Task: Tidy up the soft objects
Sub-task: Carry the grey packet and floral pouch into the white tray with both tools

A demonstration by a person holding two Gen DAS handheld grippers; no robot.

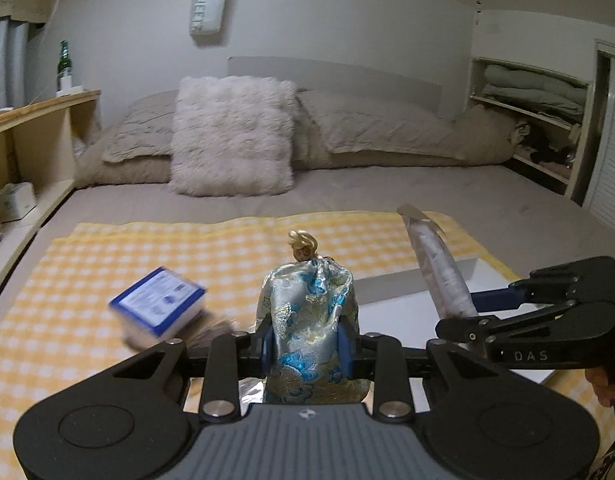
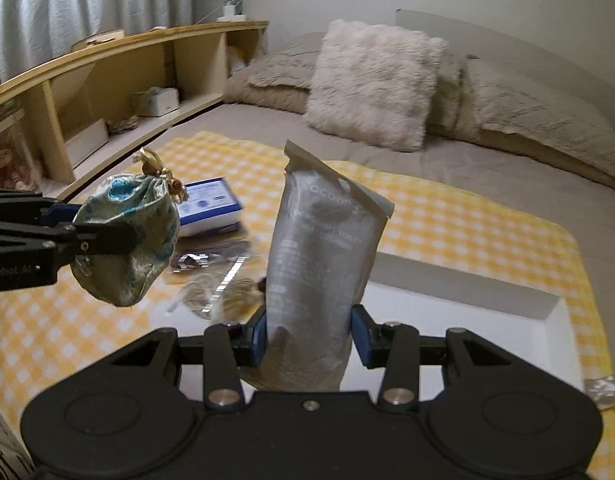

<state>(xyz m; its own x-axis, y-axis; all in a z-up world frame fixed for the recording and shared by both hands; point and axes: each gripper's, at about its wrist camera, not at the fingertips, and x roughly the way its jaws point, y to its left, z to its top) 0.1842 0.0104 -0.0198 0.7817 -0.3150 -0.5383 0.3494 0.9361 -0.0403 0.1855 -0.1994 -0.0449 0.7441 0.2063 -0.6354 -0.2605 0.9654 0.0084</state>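
My left gripper (image 1: 307,344) is shut on a blue and gold brocade drawstring pouch (image 1: 309,320) and holds it upright above the yellow checked cloth (image 1: 107,248). The pouch also shows in the right wrist view (image 2: 127,236), with the left gripper (image 2: 107,236) around it. My right gripper (image 2: 309,338) is shut on a grey plastic packet (image 2: 321,248) of disposable toilet seat covers, held upright over a white tray (image 2: 507,320). The packet (image 1: 439,268) and the right gripper (image 1: 479,316) show in the left wrist view, right of the pouch.
A blue and white box (image 1: 159,306) lies on the cloth (image 2: 467,216), with shiny wrapped packets (image 2: 211,276) beside it. A fluffy cushion (image 1: 231,140) and beige pillows (image 1: 387,124) lie at the bed's head. A wooden shelf (image 2: 119,80) runs along the left. The tray (image 1: 403,300) lies at right.
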